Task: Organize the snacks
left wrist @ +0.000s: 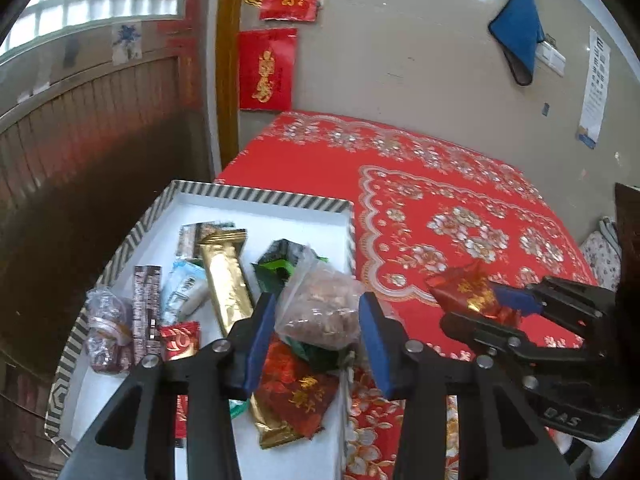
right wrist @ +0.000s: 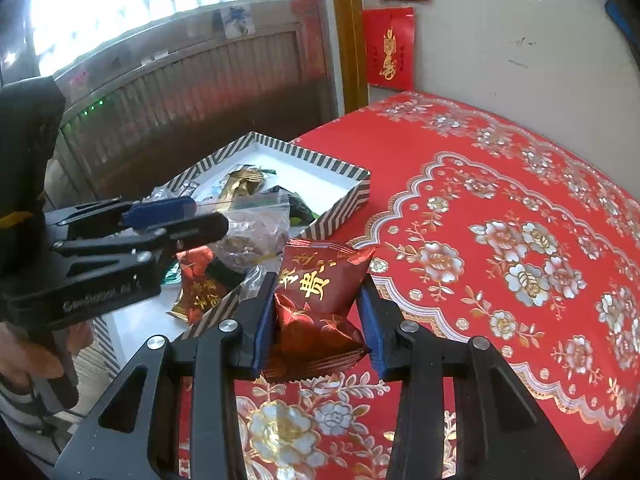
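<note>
Left wrist view: my left gripper [left wrist: 318,330] has its blue pads at the sides of a clear bag of brown snacks [left wrist: 324,304], over the striped box [left wrist: 264,194]; I cannot tell if they press it.
Right gripper [right wrist: 316,316]: clamped on a red snack packet [right wrist: 320,300] above the red floral tablecloth [right wrist: 500,240], just beside the box.
Box contents: gold bar [left wrist: 228,280], other wrapped snacks.

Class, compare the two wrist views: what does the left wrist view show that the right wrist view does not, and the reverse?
Only the left wrist view shows the blue cloth hanging on the wall and the box's near contents, such as the brown sachet. Only the right wrist view shows a hand gripping the left gripper's handle. Both show the striped box, the clear bag of snacks and the red packet held in the right gripper.
</note>
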